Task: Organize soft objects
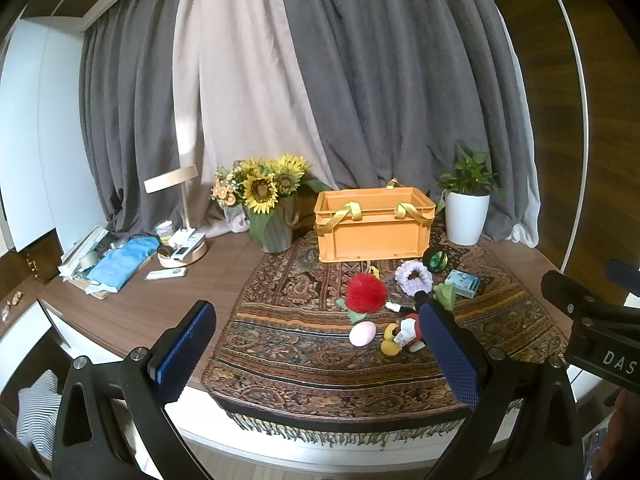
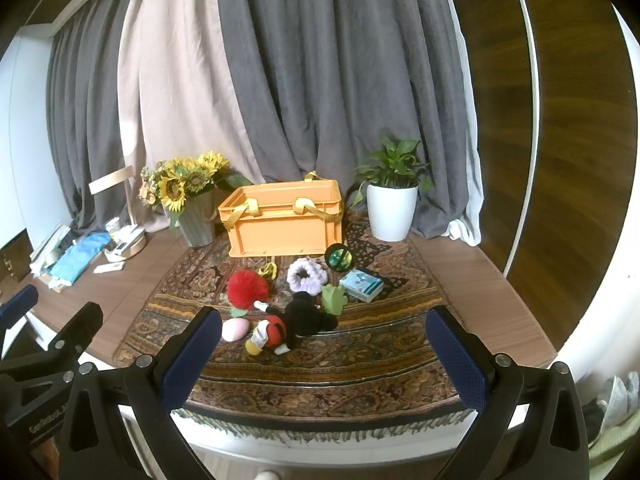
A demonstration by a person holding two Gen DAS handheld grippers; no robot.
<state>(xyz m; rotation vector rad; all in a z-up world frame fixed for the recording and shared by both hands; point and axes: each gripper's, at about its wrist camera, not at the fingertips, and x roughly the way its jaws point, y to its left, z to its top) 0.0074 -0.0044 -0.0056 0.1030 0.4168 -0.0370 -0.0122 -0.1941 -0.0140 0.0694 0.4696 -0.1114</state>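
Note:
An orange crate (image 1: 372,226) (image 2: 286,222) with yellow handles stands at the back of a patterned rug (image 1: 304,364) (image 2: 360,364). In front of it lie a red pom-pom flower (image 1: 366,293) (image 2: 247,289), a pink egg (image 1: 362,333) (image 2: 235,329), a black mouse plush (image 1: 404,334) (image 2: 298,320), a lilac fluffy ring (image 1: 414,277) (image 2: 307,276), a green soft toy (image 1: 445,295) (image 2: 333,298), a green ball (image 1: 435,259) (image 2: 338,258) and a light blue box (image 1: 463,283) (image 2: 361,286). My left gripper (image 1: 320,354) and right gripper (image 2: 326,358) are open and empty, held before the table's front edge.
A sunflower vase (image 1: 272,216) (image 2: 196,216) stands left of the crate, a white potted plant (image 1: 466,216) (image 2: 392,212) right of it. A lamp base with remotes (image 1: 182,250) and blue cloth clutter (image 1: 120,260) lie at far left. Grey curtains hang behind.

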